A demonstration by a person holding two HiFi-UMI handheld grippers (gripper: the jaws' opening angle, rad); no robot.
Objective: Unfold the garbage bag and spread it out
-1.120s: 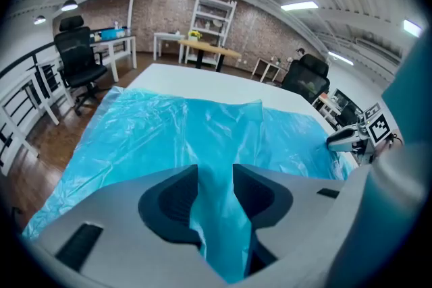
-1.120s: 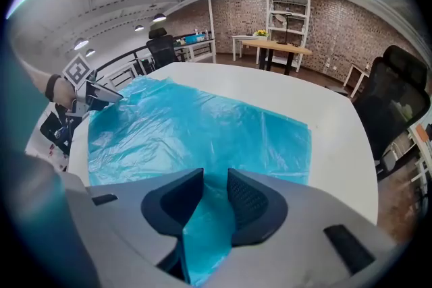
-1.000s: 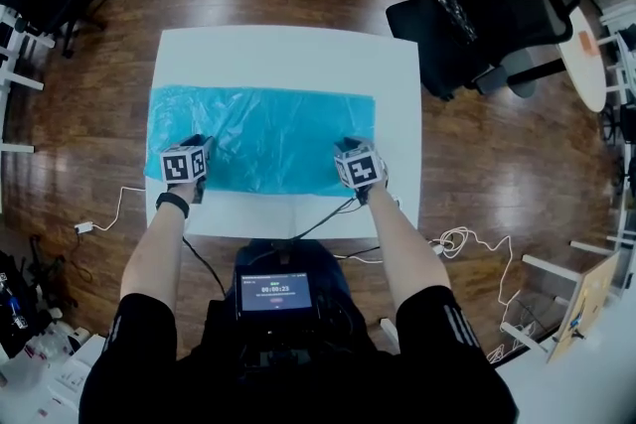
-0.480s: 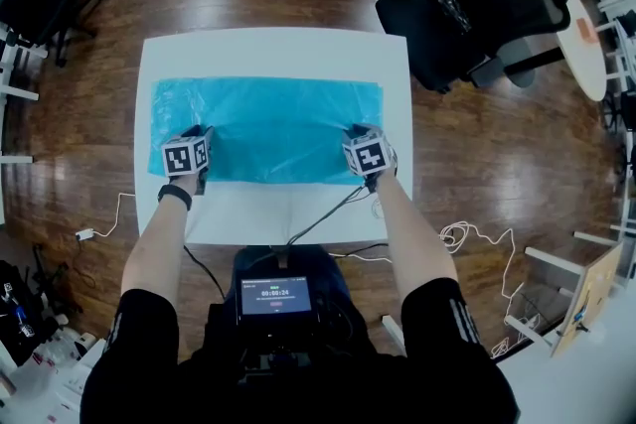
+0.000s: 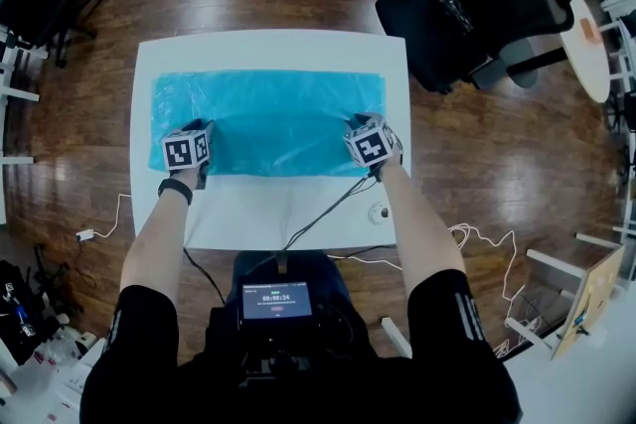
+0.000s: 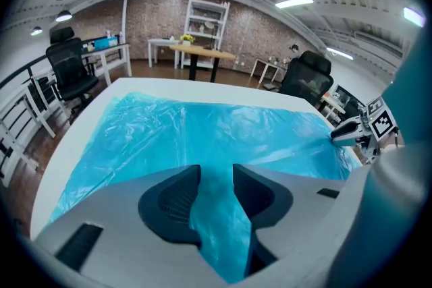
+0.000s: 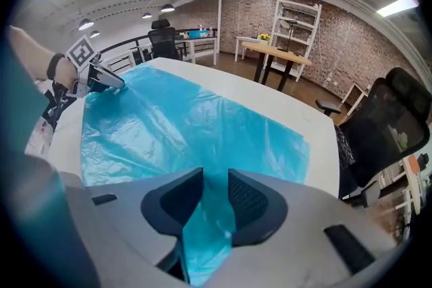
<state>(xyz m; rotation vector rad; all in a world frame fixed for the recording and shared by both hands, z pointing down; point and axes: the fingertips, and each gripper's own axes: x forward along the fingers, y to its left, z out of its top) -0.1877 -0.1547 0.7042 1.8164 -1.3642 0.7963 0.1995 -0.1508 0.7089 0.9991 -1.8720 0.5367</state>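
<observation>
The blue garbage bag (image 5: 273, 119) lies spread as a wide flat rectangle across the far half of the white table (image 5: 258, 209). My left gripper (image 5: 199, 136) holds its near left corner and my right gripper (image 5: 356, 128) holds its near right corner. In the left gripper view a bunched strip of the garbage bag (image 6: 162, 138) runs between the jaws of the left gripper (image 6: 214, 176), which are closed on it. The right gripper view shows the same: the garbage bag (image 7: 182, 125) is pinched in the right gripper (image 7: 214, 179). Each gripper sees the other across the sheet: the right gripper (image 6: 345, 134) and the left gripper (image 7: 106, 81).
A black office chair (image 5: 477, 5) stands off the table's far right corner. A cable (image 5: 323, 212) and a small round object (image 5: 380, 212) lie on the near strip of the table. The floor around is wood. A recorder with a screen (image 5: 276, 298) hangs at my chest.
Both grippers have moved away from me across the table, and the bag has slid with them. The bag's near edge now lies farther from the table's front edge.
</observation>
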